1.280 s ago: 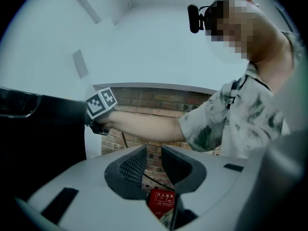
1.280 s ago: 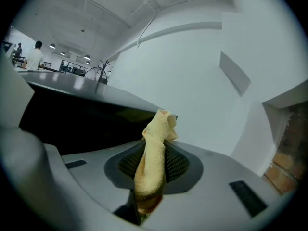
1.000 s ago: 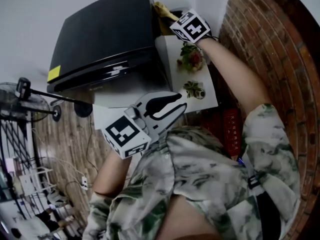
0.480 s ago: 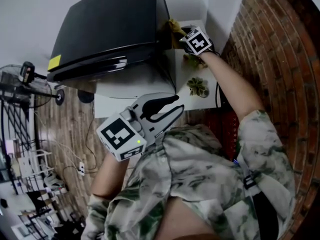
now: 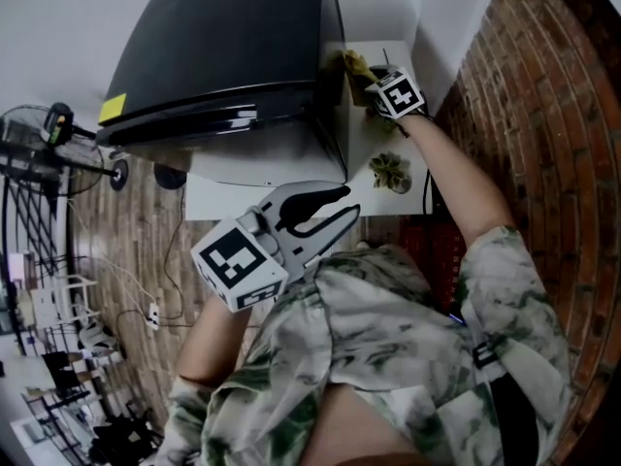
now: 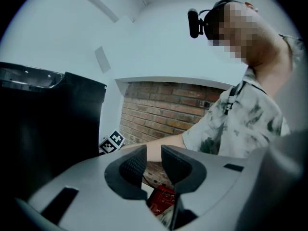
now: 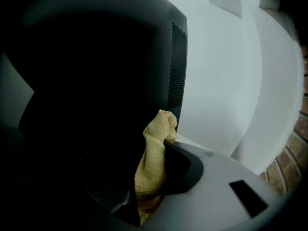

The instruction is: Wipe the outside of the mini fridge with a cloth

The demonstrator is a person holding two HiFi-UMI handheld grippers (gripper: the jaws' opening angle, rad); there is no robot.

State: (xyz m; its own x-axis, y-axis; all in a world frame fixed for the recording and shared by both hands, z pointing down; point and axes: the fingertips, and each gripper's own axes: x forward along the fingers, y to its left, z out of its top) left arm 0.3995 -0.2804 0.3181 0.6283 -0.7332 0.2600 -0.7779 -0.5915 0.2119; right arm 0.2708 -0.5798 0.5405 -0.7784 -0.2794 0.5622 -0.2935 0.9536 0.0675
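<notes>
The black mini fridge [image 5: 233, 51] fills the upper middle of the head view, and its dark side wall [image 7: 96, 81] fills the right gripper view. My right gripper [image 5: 374, 83] is shut on a yellow cloth [image 5: 351, 65], which is bunched against the fridge's right side near the back; the cloth [image 7: 153, 162] stands up between the jaws. My left gripper [image 5: 335, 207] hangs near my chest, away from the fridge, its jaws slightly apart with nothing between them [image 6: 153, 163].
A white shelf [image 5: 383, 153] beside the fridge holds a small green plant [image 5: 390, 171]. A brick wall [image 5: 543, 115] runs along the right. A stand fan [image 5: 58, 134] and cables sit on the wooden floor at the left.
My right gripper has pushed the cloth further back along the fridge's right side, past the plants. The head view has shifted a little; the left gripper has stayed in place.
</notes>
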